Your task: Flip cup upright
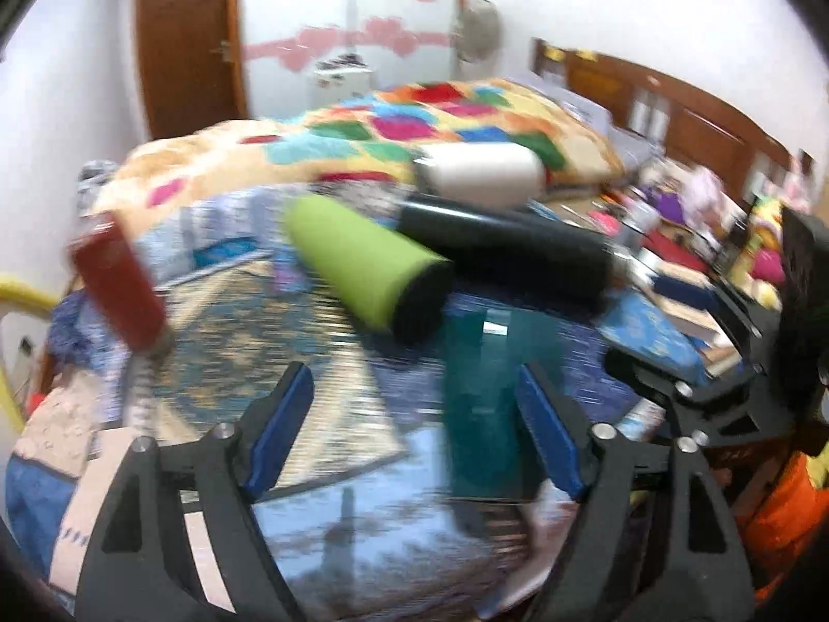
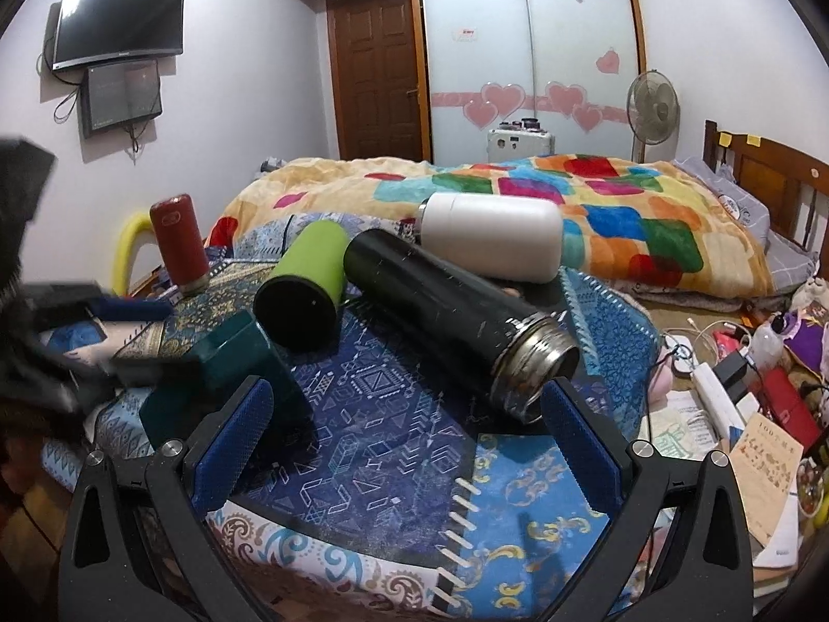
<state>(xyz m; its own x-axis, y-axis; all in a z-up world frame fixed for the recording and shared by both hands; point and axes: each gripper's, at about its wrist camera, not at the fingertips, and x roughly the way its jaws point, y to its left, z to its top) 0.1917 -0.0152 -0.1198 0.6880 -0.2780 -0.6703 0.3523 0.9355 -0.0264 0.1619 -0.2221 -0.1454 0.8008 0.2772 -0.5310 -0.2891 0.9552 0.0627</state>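
Observation:
Several cups lie on a blue patterned cloth [image 2: 383, 446]. A teal cup [image 1: 482, 404] [image 2: 233, 363] lies on its side; my left gripper [image 1: 414, 430] is open with the cup between its blue pads, nearer the right one. In the right wrist view the left gripper [image 2: 83, 331] shows blurred next to the teal cup. A green cup [image 2: 305, 285] [image 1: 362, 264], a black flask [image 2: 456, 321] [image 1: 508, 249] and a white bottle [image 2: 492, 238] [image 1: 482, 173] lie on their sides. A red cup [image 2: 179, 243] [image 1: 119, 280] stands. My right gripper [image 2: 409, 440] is open and empty, near the flask's mouth.
A bed with a colourful quilt [image 2: 570, 207] lies behind the cloth. Books, cables and clutter [image 2: 751, 404] fill the right side. A fan [image 2: 653, 109], a wardrobe and a wooden door stand at the back. A yellow chair back [image 2: 129, 243] is at left.

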